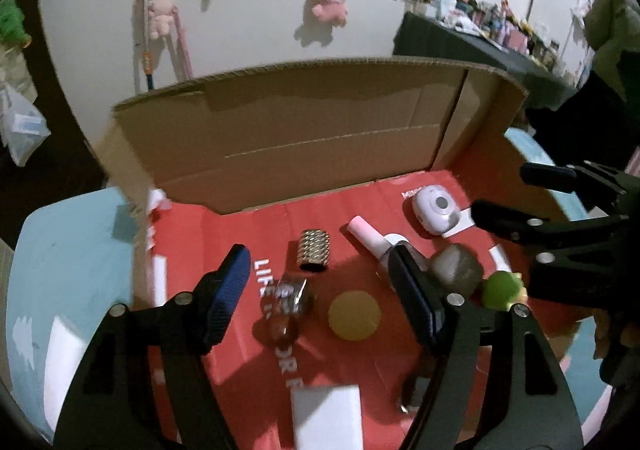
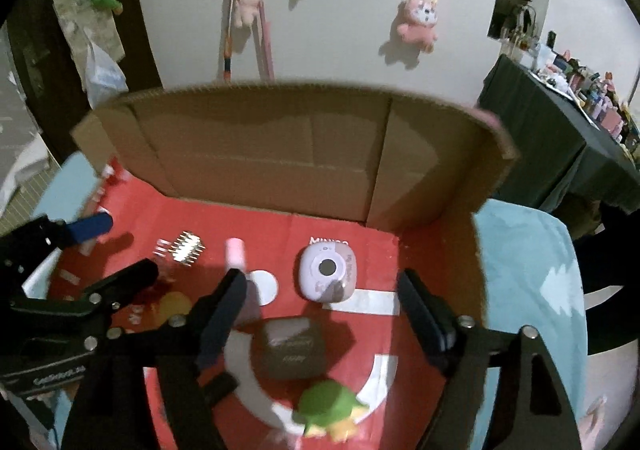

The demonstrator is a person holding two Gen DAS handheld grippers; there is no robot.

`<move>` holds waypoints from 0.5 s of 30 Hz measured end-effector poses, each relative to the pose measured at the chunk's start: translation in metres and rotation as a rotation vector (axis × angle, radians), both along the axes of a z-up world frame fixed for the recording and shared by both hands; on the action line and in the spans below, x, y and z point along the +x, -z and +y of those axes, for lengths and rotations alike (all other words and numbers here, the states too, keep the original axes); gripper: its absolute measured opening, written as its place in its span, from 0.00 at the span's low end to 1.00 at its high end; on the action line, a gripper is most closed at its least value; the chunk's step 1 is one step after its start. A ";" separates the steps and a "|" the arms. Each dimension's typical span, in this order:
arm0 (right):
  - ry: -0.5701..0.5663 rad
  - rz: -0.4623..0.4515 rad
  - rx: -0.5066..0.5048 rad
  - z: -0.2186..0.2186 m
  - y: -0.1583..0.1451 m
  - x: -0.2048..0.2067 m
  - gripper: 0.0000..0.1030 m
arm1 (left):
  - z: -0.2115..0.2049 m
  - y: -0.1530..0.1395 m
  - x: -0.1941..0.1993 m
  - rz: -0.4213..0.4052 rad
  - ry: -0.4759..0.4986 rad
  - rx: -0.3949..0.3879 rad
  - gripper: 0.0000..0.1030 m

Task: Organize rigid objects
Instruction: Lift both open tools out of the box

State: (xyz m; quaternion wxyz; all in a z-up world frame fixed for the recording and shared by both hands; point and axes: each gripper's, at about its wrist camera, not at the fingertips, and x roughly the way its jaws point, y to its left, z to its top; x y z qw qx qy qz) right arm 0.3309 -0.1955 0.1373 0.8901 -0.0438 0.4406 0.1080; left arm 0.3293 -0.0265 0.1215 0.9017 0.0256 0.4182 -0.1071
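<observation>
1. Left wrist view: left gripper (image 1: 320, 292) hangs over the red printed sheet (image 1: 248, 226), black plastic arms w/ blue ribbed pads. Fingers (image 1: 228, 290) stand apart, nothing between the pads; objs lie below the gap.
2. Same view, shapes/materials: gold knurled cap (image 1: 314, 252), a short open cylinder on its side; clear glass bottle (image 1: 286, 310) w/ amber liquid lying right under the gap; flat yellow disc (image 1: 354, 315) beside it; pink-capped tube (image 1: 370, 240) lying diagonal; rounded lilac-and-white gadget (image 1: 436, 212) w/ grey round centre; grey-brown rounded box (image 1: 456, 268); green soft-looking toy (image 1: 502, 288) touching that box's right side; white block (image 1: 326, 416) at the near edge, blurred.
3. Container: brown corrugated cardboard wall (image 1: 312, 130) stands upright behind the sheet, folded round both ends. All objs lie in front of it on the sheet, none against the wall.
4. Right gripper (image 1: 504, 198) enters from the right edge, black fingers apart, above the gadget area.
5. Right wrist view: right gripper (image 2: 322, 316) w/ fingers (image 2: 420, 310) wide apart, nothing gripped. Below the gap: gadget (image 2: 328, 270), grey-brown box (image 2: 290, 348), green toy (image 2: 328, 408) nearest the camera, on a white ring print.
6. Same view, left part: tube (image 2: 236, 252), gold cap (image 2: 188, 248), yellow disc (image 2: 174, 304) partly hidden by the left gripper (image 2: 116, 250), also standing apart. Cardboard wall (image 2: 280, 154) curves behind; pale blue tabletop (image 2: 528, 270) shows to the right.
</observation>
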 end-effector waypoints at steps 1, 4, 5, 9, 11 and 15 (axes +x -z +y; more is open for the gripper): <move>0.004 -0.015 0.009 -0.004 -0.007 -0.006 0.81 | 0.001 -0.005 -0.008 -0.018 -0.003 -0.005 0.73; 0.016 -0.068 0.032 -0.014 -0.023 -0.027 0.91 | 0.006 -0.019 -0.037 -0.093 -0.025 -0.011 0.75; 0.018 -0.083 0.037 -0.016 -0.027 -0.035 0.94 | 0.008 -0.023 -0.047 -0.116 -0.030 -0.020 0.77; 0.027 -0.157 0.051 -0.022 -0.036 -0.074 1.00 | 0.014 -0.037 -0.089 -0.218 -0.063 -0.034 0.89; 0.030 -0.178 0.060 -0.023 -0.034 -0.091 1.00 | 0.014 -0.038 -0.110 -0.279 -0.072 -0.025 0.93; 0.012 -0.215 0.048 -0.019 -0.016 -0.119 1.00 | 0.015 -0.033 -0.140 -0.356 -0.086 -0.008 0.96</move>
